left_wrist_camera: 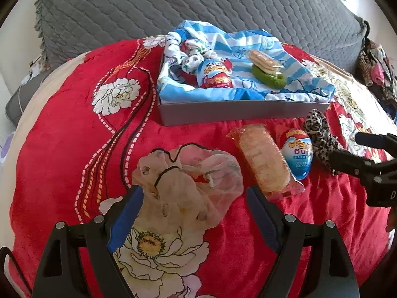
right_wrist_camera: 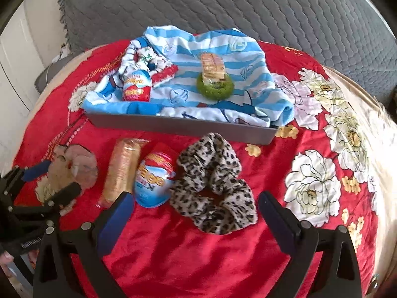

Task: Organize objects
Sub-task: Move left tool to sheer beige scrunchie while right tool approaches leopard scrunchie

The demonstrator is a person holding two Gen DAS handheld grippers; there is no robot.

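With both released: left tool [left_wrist_camera: 193,193] straddling sheer scrunchie [left_wrist_camera: 186,178], right tool [right_wrist_camera: 196,208] over leopard scrunchie [right_wrist_camera: 213,183] on bed [right_wrist_camera: 186,260], near grey tray [right_wrist_camera: 183,125]. Risks: snagging bedspread, slippery fabric escaping, nudging egg [right_wrist_camera: 155,181] touching leopard scrunchie.

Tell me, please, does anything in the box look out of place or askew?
Yes. The striped cloth lining the box is rumpled and spills over its right end, and a cracker pack sits tilted on the green hair tie instead of lying flat.
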